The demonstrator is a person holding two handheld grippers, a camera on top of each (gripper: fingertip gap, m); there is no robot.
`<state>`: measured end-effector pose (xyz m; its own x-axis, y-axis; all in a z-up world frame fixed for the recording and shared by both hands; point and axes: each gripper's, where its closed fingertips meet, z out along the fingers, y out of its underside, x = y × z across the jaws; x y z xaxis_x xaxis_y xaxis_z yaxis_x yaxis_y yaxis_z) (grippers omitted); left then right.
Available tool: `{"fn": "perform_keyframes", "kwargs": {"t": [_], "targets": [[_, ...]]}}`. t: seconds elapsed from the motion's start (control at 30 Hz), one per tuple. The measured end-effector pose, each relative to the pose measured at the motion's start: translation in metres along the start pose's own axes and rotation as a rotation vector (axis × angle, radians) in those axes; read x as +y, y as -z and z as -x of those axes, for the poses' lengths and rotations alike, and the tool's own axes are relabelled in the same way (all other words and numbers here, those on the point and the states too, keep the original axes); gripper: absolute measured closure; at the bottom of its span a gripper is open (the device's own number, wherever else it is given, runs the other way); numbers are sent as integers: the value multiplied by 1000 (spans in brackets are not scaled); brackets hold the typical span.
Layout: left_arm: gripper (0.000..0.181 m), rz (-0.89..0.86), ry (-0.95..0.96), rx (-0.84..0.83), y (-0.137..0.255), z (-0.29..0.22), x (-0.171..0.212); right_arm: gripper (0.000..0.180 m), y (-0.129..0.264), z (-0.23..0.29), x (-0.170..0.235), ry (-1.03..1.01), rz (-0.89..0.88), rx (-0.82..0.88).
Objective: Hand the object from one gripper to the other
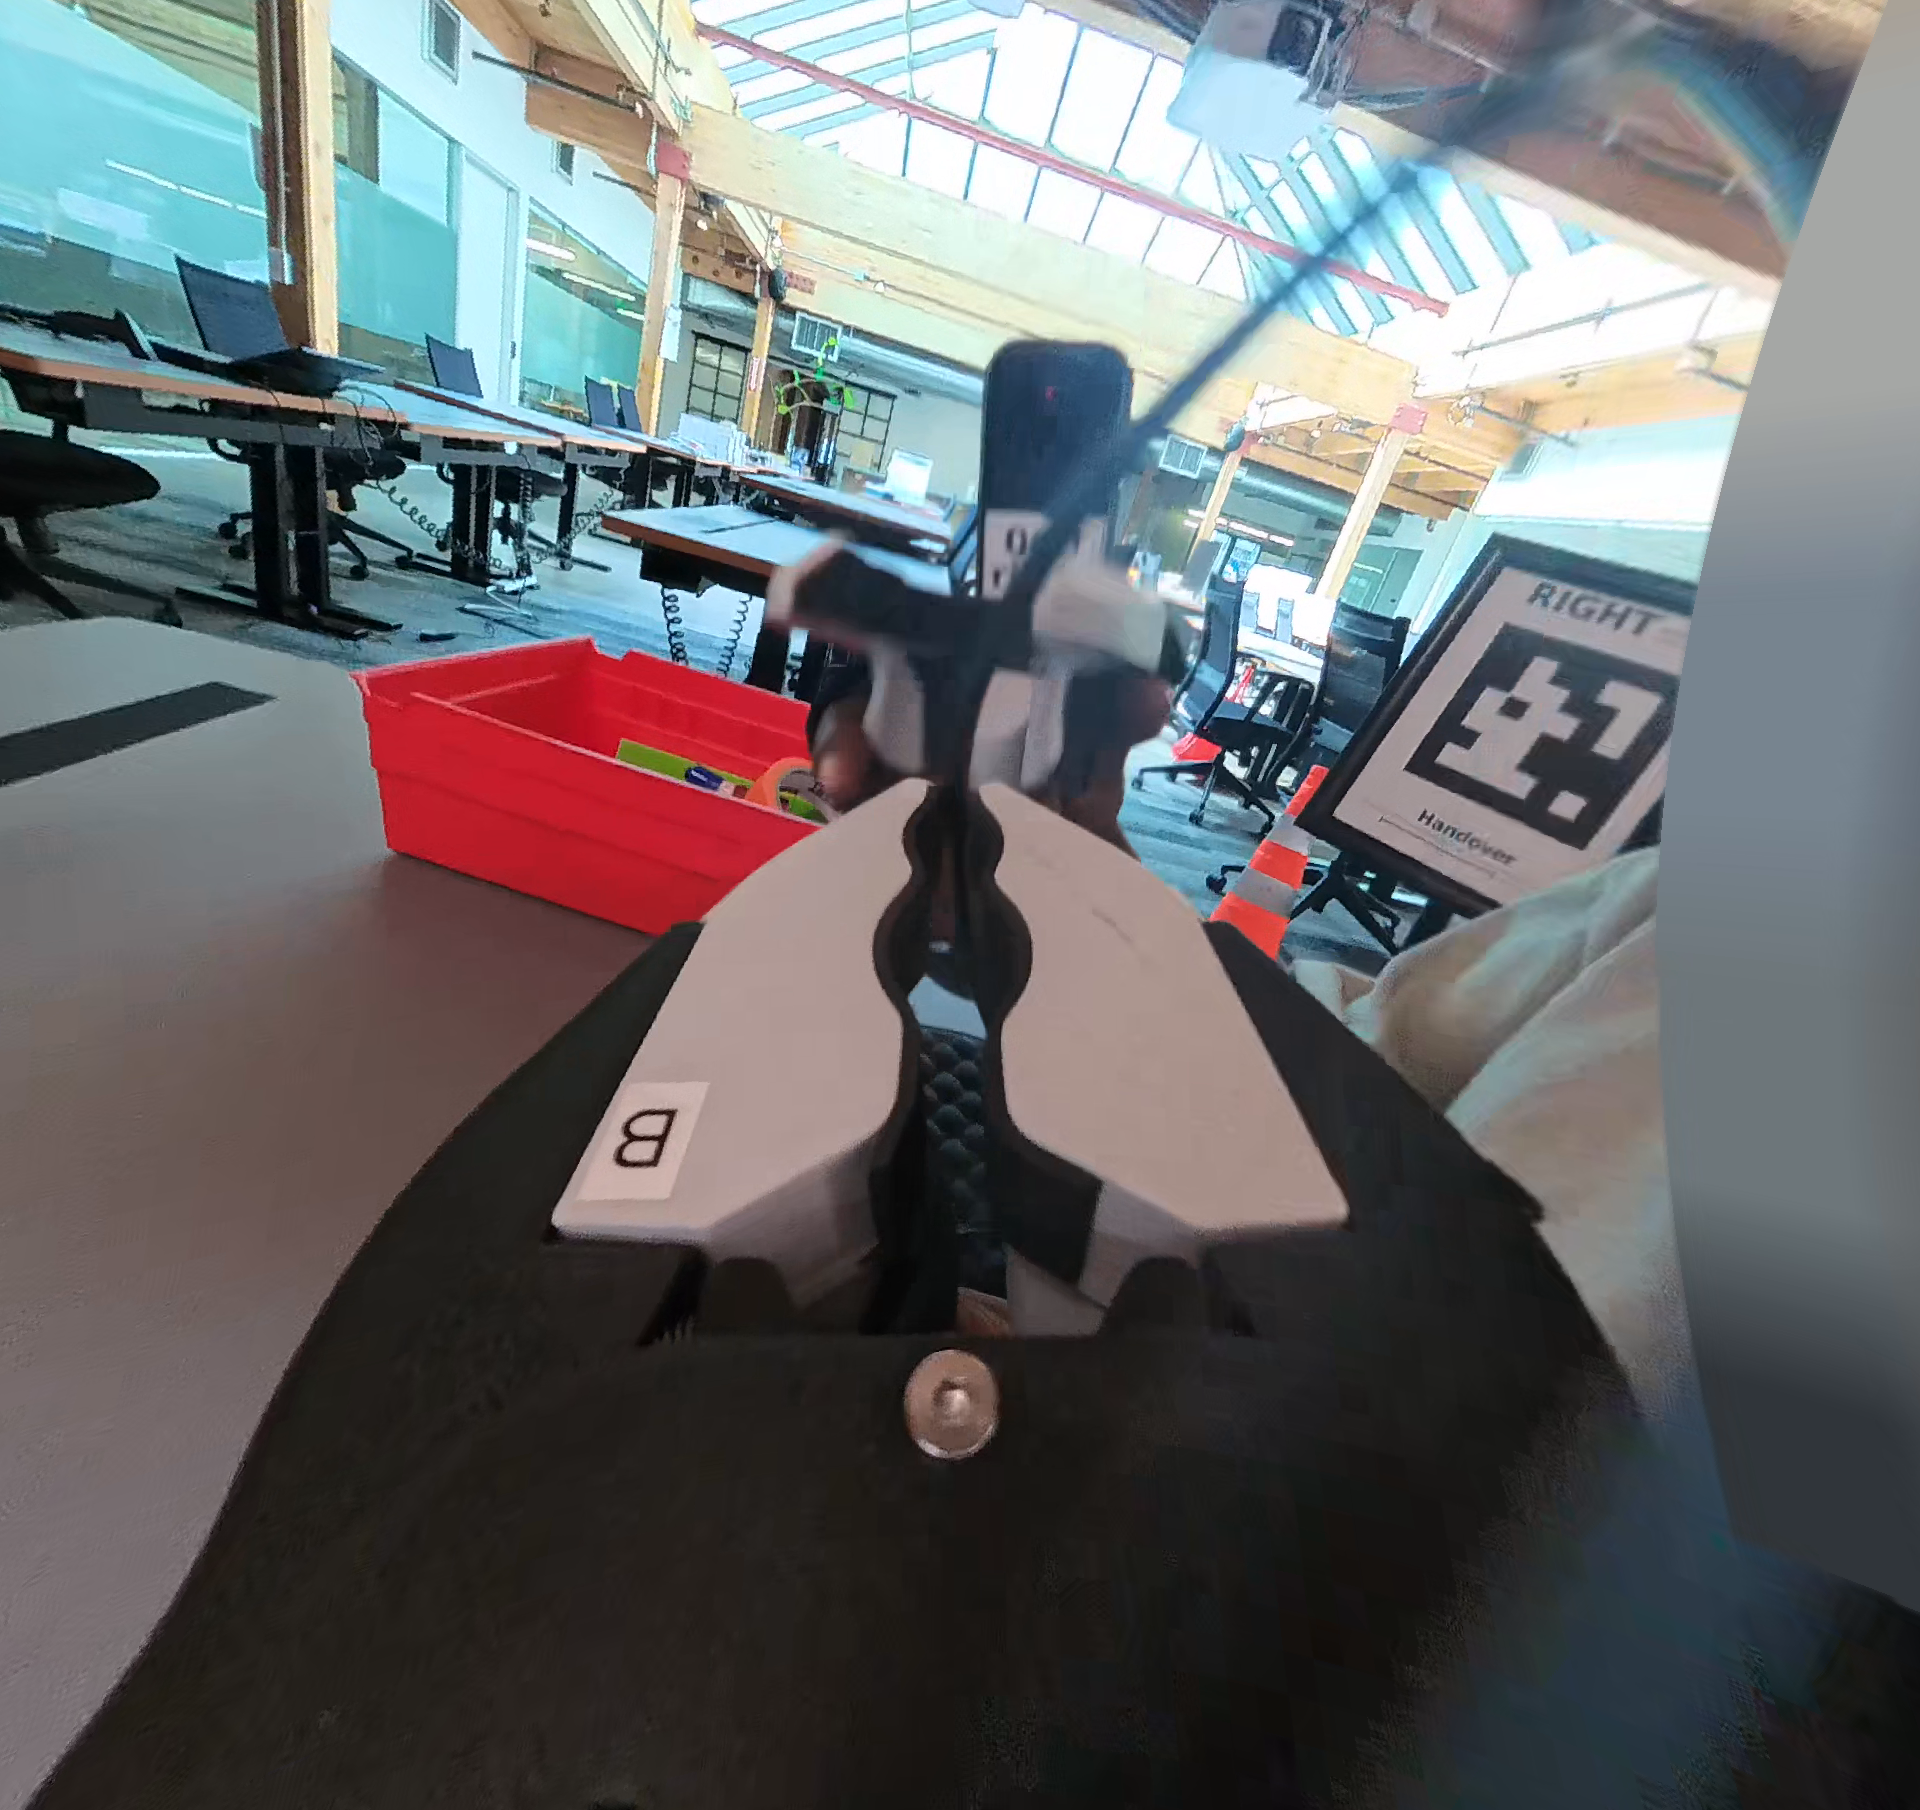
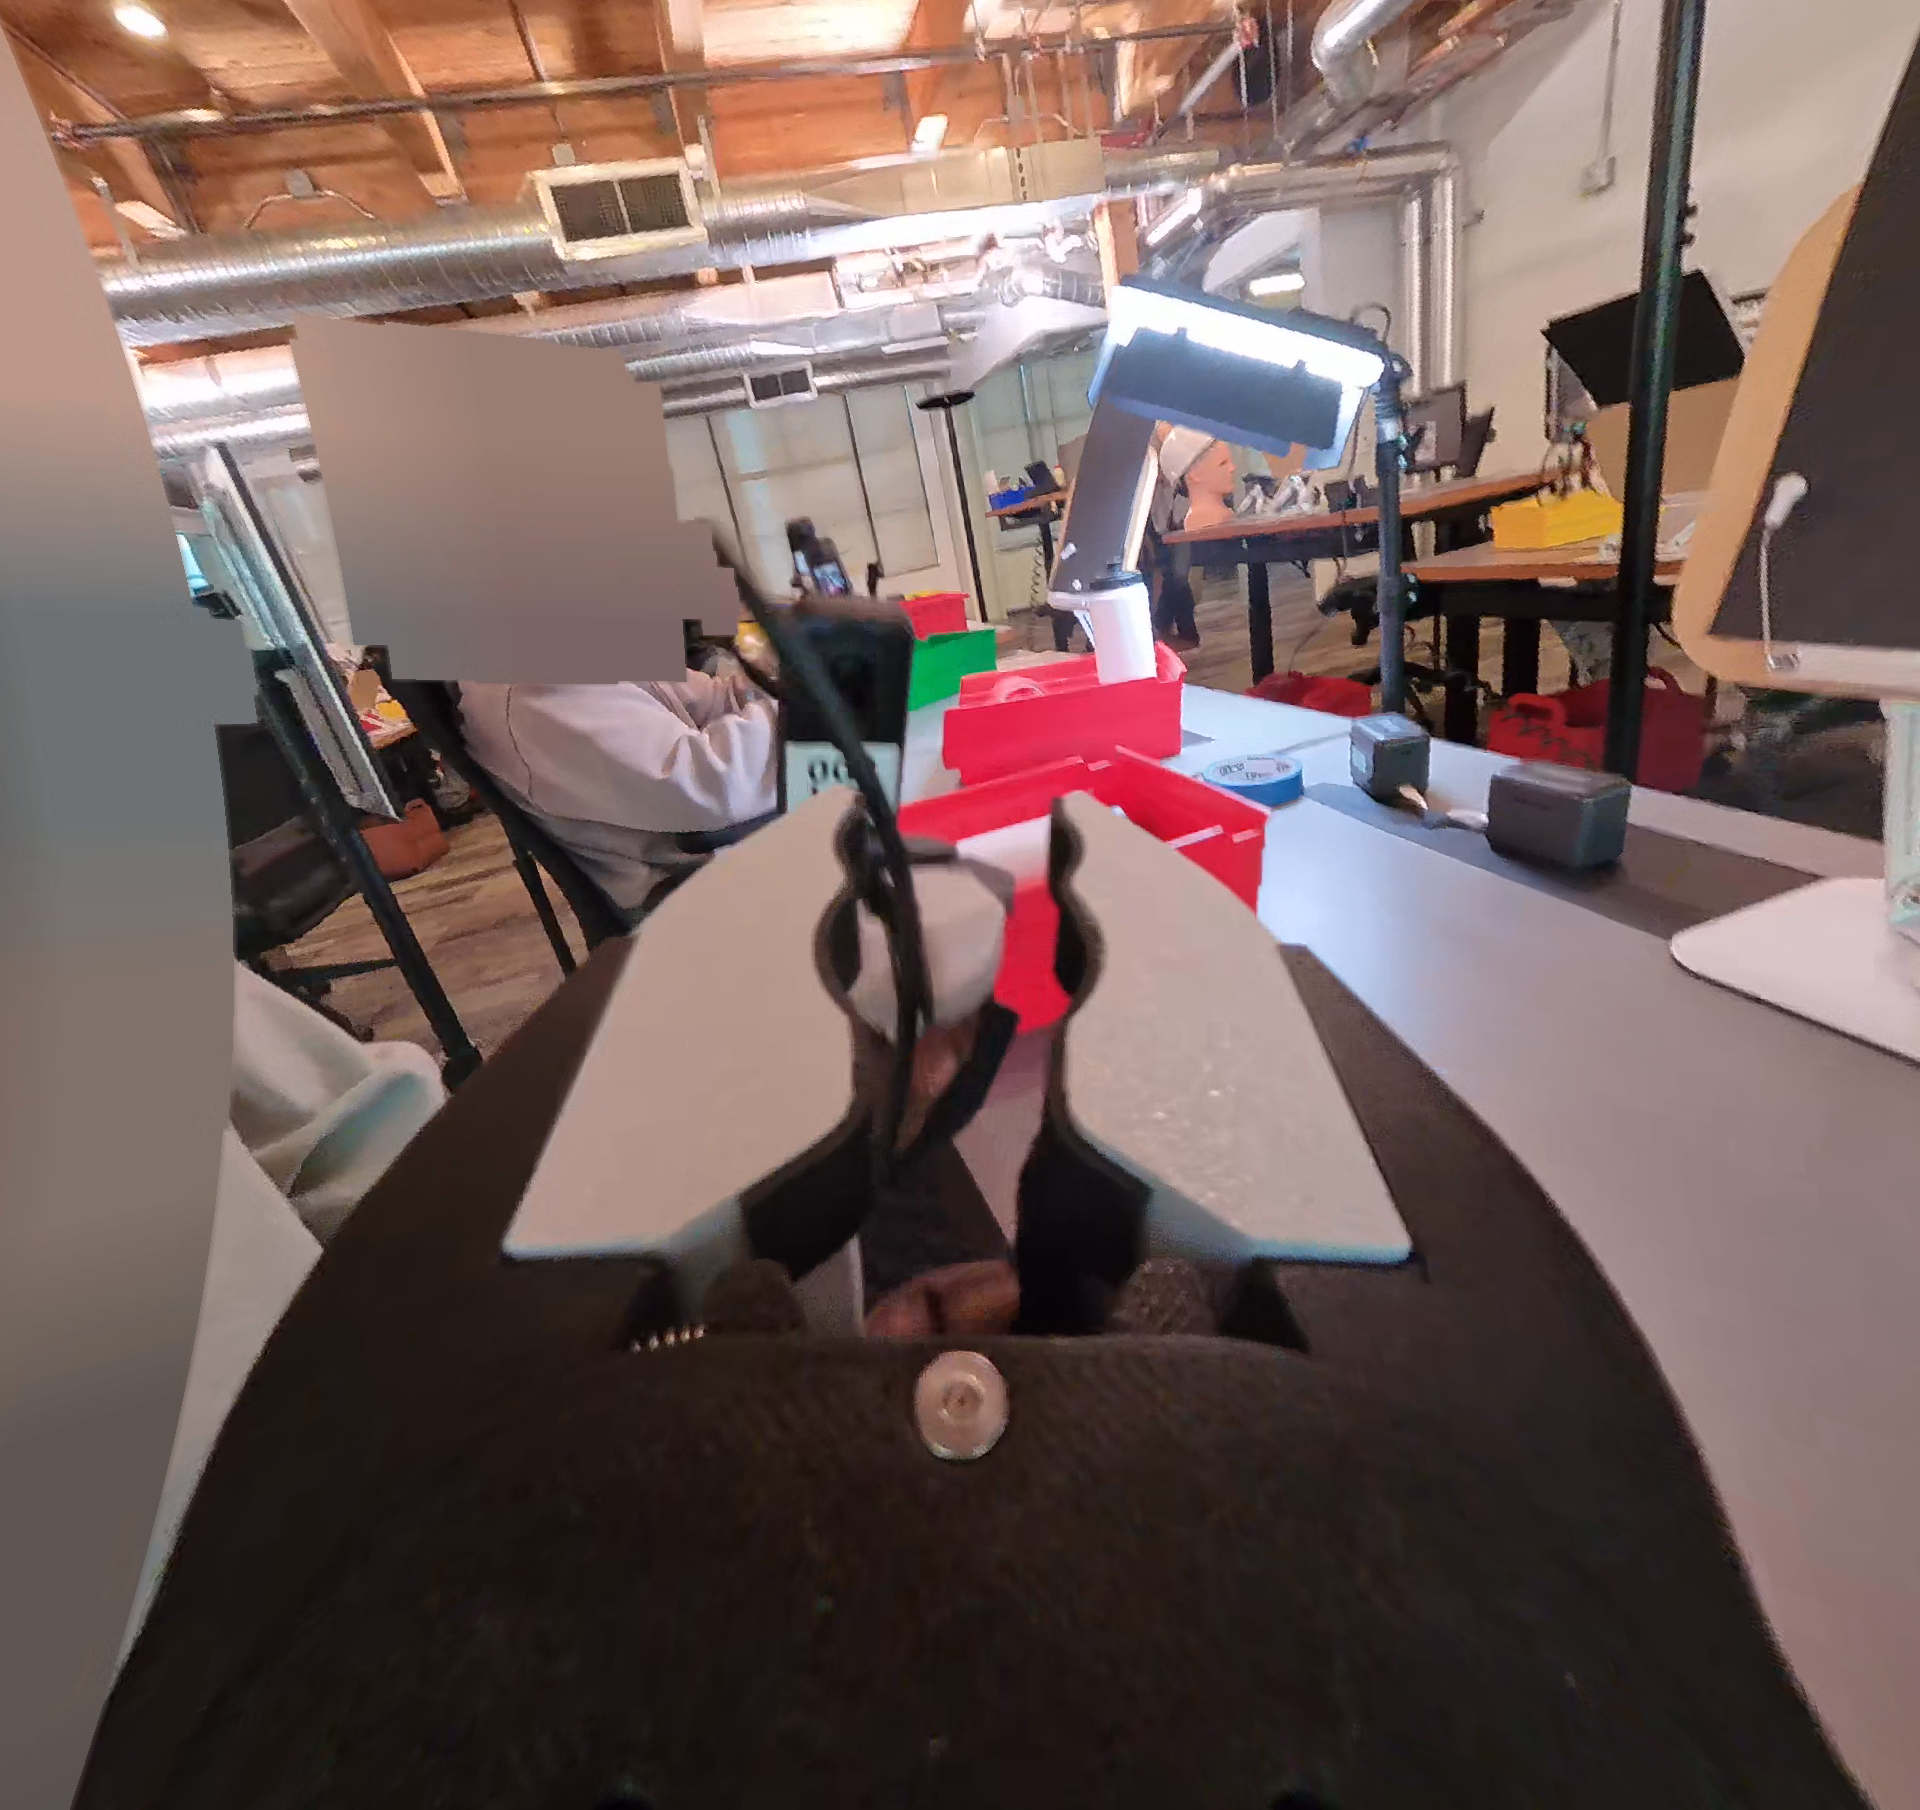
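The object is a thin black strap [image 1: 1195, 389] that rises up and to the right from my left gripper [image 1: 956, 794]. The left jaws are shut on its lower end. My right gripper [image 1: 966, 721] shows blurred just beyond, facing the left one, with a finger on each side of the strap. In the right wrist view my right gripper [image 2: 956, 810] is open. The strap [image 2: 906, 919] curves down close to the inside of its left finger; contact is unclear. The left gripper's grey fingers [image 2: 935, 939] show blurred between the right jaws.
A red bin [image 1: 540, 773] with small items stands on the grey table [image 1: 208, 981]. A framed marker sign [image 1: 1538, 721] and an orange cone [image 1: 1273, 867] stand to the right. Red bins [image 2: 1153, 815], blue tape [image 2: 1252, 773], grey boxes [image 2: 1553, 815] and a white stand base [image 2: 1808, 960] are on the table. A person [image 2: 623, 752] sits behind. The grippers are tip to tip, or close to it.
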<state>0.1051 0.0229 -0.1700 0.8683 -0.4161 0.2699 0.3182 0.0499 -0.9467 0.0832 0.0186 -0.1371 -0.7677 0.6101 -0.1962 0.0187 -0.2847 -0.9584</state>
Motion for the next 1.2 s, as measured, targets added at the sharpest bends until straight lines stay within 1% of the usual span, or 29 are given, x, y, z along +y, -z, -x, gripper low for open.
{"fn": "perform_keyframes", "kwargs": {"t": [0.03,0.1,0.2,0.3,0.37,0.43,0.47,0.53,0.63,0.67,0.73,0.87,0.93,1.03,1.13,1.17,1.2], "targets": [[176,-10,-2,2,2,0,-5,138,3,-2,8,-8,22,11],[177,-25,-20,-12,5,2,-16,134,7,-1,30,-47,70,-2],[178,-40,-38,-23,9,4,-29,137,12,9,58,-111,127,-59],[177,-49,-55,-29,11,4,-38,143,11,15,68,-120,142,-78],[177,-49,-67,-33,11,3,-41,153,9,19,69,-111,152,-96],[177,-52,-74,-40,11,3,-42,170,7,22,67,-91,153,-107],[177,-60,-75,-42,12,3,-43,172,7,22,65,-82,156,-105],[176,-77,-72,-44,13,2,-45,173,7,22,63,-67,161,-100],[150,-58,-73,-55,14,4,-38,174,7,23,49,-64,124,-105],[145,-39,-70,-51,14,3,-32,174,7,23,43,-60,109,-106],[143,10,-59,-19,12,-1,-14,174,7,22,31,-34,81,-92],[145,143,-95,11,5,-9,26,174,5,23,11,-6,58,-93],[156,168,-115,16,2,-12,34,174,3,23,6,17,61,-92],[175,155,-121,26,2,-14,32,174,1,25,3,35,69,-96],[176,134,-116,38,3,-15,25,174,3,24,0,47,38,-85],[176,121,-114,35,3,-14,21,169,4,24,-1,46,25,-87],[176,104,-109,33,4,-14,17,159,6,24,0,42,21,-85]]}}
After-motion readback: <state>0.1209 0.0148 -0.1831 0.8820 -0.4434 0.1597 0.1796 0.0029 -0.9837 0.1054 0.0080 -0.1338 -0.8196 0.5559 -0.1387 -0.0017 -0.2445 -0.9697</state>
